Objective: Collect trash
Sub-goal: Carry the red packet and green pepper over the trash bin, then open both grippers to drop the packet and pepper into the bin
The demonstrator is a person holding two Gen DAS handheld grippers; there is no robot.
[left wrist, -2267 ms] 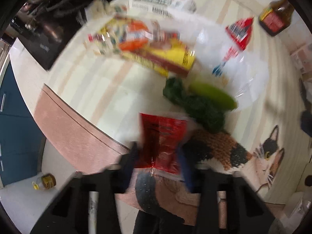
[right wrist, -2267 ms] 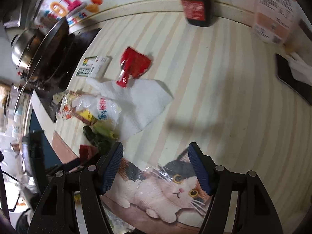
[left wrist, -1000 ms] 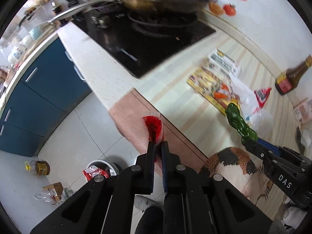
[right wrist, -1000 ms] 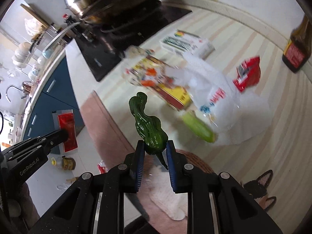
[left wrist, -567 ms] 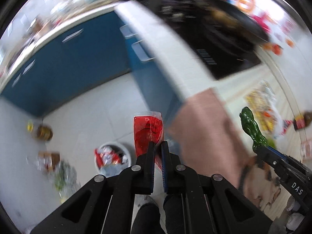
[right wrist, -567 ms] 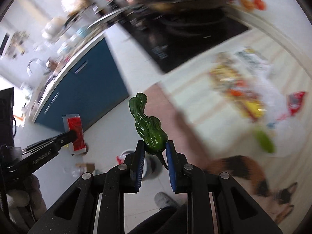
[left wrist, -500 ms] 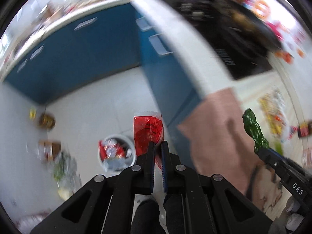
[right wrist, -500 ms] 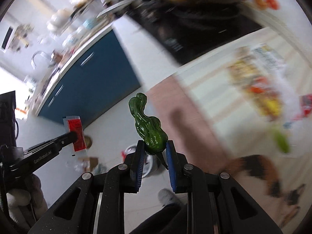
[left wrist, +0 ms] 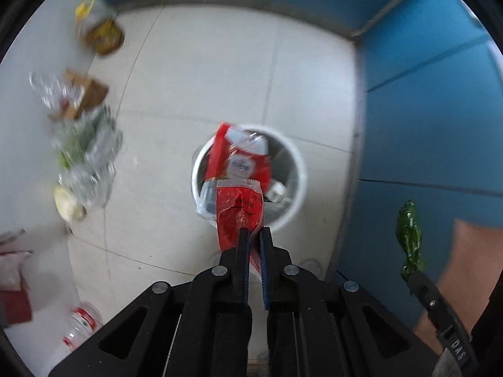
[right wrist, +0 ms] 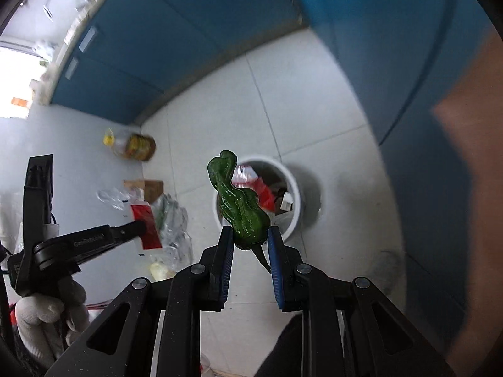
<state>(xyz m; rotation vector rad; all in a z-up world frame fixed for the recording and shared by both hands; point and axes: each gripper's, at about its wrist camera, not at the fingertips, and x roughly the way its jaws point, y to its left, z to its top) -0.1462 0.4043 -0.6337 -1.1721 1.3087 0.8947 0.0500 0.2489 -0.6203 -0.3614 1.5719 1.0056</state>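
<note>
— Below both of us, what lies on the floor?

— From my left wrist view, a white trash bin sits at twelve o'clock from my left gripper, on pale floor tiles, already holding red wrappers. My left jaws are clenched on a red sachet, which stands up from the fingertips and overlaps the near rim of the bin in that view.

— And your other side?

— My right gripper is grasping a wrinkled green pepper by its thick end; the narrow tip points up at twelve o'clock. In the right wrist view the bin shows just behind the pepper, toward one o'clock.

— Anything around the bin?

— Blue cabinets run from twelve to three o'clock. At nine to eleven o'clock, well apart from the bin, I see a bottle of yellowish oil, a brown carton and crumpled clear plastic, all blurred. A jar lies at seven o'clock.
</note>
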